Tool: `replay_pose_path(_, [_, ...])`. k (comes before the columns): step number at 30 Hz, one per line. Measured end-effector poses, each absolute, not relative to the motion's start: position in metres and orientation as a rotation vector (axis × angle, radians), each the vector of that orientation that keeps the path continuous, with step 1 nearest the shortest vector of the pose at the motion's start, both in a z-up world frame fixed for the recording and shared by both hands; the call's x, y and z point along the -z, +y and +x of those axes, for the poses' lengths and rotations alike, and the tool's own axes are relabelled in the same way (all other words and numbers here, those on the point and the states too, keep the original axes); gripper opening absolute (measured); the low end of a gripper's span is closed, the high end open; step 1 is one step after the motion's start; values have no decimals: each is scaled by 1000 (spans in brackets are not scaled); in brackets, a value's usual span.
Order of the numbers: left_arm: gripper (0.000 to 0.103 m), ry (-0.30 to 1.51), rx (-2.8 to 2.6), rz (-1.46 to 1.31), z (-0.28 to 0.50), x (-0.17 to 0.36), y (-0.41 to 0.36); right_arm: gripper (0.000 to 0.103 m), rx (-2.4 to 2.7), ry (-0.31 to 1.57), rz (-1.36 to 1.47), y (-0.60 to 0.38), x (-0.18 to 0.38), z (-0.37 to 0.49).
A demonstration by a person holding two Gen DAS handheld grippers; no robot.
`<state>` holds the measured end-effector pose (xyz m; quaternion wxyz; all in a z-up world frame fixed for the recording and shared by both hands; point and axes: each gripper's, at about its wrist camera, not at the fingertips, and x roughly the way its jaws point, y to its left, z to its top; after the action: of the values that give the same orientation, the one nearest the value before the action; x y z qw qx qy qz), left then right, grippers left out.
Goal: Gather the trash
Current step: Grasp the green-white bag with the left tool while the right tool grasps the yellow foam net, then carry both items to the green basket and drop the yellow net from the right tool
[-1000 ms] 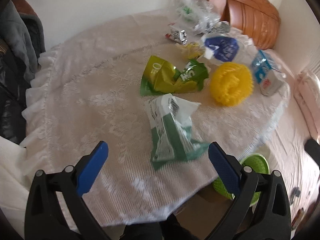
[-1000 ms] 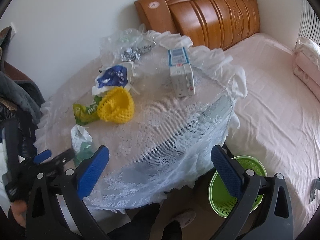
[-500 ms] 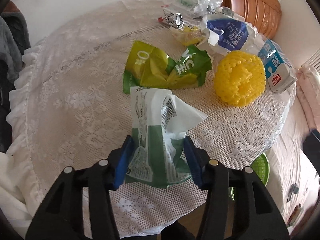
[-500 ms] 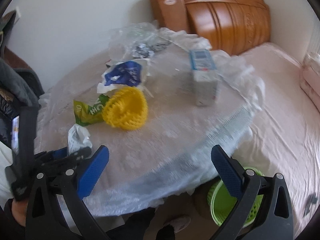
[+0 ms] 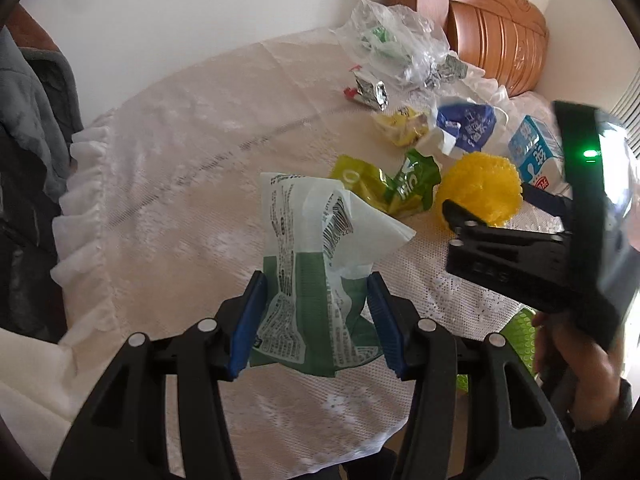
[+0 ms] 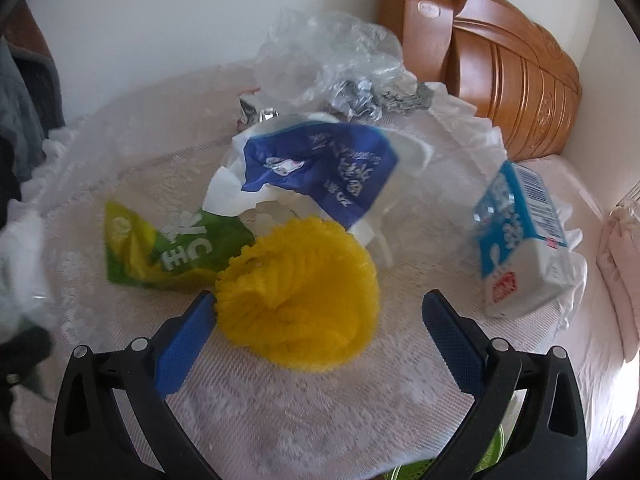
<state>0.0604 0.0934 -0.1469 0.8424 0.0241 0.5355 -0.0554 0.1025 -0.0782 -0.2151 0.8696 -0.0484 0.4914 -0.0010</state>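
Your left hand-held gripper (image 5: 316,320) has just closed its jaws and now pinches the green-and-white wrapper (image 5: 316,264) above the near edge of the table (image 5: 168,168). Your right hand-held gripper (image 6: 318,324) stands wide, its pads either side of the yellow foam net (image 6: 304,292), left pad touching it.

Round table w/ white lace cloth (image 5: 168,184) stood by plain white wall (image 6: 160,20); carved wood headboard (image 6: 512,80) & pink bed (image 6: 592,360) at right, daylit.
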Motion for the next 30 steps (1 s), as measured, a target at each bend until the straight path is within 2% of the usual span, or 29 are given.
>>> replay_pose_path(3, [51,1126,130,62,62,145,95,98,-23,1026,-55,-82,218,107])
replay_pose_path(5, [51,1126,144,66,66,144,94,73,-55,1050,-22,-86,220,109])
replay_pose_path(10, [51,1115,179,81,75,141,87,47,-100,1050,87,-101,210,106])
replay_pose_path(11, [51,1107,187,90,76,139,84,44,-110,1046,110,-105,206,104])
replay_pose_path(17, [51,1053,268,168,73,127,57,43,-101,1000,213,-134,177,74])
replay_pose_path(22, [51,1030,403,225,58,119,13,43,13,923,301,-189,143,11])
replay_pose_path(30, [51,1042,779,370,-4,131,-128,45,437,910,355,-292,133,-133])
